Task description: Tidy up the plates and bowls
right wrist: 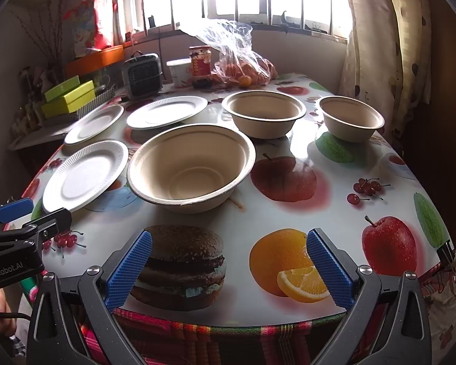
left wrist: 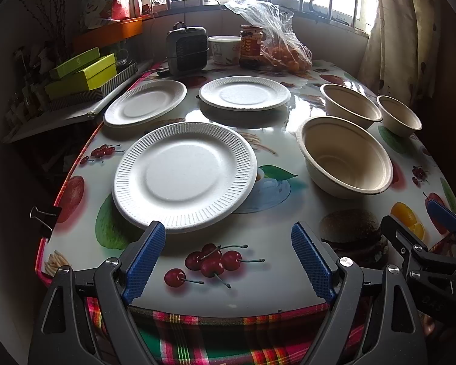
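Holding both tools wide open and empty, I see the white ribbed foam plate (left wrist: 185,176) just ahead of my left gripper (left wrist: 228,258), and the big beige paper bowl (right wrist: 191,167) ahead of my right gripper (right wrist: 228,267), both on the fruit-printed table (right wrist: 288,213).
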{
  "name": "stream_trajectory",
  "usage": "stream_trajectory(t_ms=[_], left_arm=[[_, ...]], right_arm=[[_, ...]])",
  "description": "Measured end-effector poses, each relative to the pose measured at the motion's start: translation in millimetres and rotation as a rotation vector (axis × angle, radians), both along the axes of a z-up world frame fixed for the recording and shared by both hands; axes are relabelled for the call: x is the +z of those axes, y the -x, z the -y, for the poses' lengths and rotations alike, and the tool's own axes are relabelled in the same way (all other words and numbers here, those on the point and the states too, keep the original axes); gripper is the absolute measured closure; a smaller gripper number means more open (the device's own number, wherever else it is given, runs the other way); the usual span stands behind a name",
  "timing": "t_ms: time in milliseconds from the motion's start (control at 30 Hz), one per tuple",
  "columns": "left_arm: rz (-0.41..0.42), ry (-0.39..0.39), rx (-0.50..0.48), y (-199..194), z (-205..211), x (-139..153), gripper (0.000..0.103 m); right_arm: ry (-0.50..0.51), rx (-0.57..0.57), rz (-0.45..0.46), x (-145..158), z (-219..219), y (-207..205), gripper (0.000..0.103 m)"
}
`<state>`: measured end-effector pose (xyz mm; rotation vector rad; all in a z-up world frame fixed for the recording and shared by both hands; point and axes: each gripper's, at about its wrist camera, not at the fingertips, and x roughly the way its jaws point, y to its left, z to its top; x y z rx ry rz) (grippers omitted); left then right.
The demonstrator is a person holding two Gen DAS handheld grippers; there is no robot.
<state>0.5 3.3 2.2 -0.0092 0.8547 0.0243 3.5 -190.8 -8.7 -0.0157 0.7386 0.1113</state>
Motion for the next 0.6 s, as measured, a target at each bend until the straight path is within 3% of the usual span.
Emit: stream_trajectory(t_ms=[600], left_arm=[[0.019,-0.007,0.002,3.0,-1.4,4.6,0.018]], right_arm=[[0.004,-0.005,-0.003,-0.7,-0.4,-0.9,0.000]])
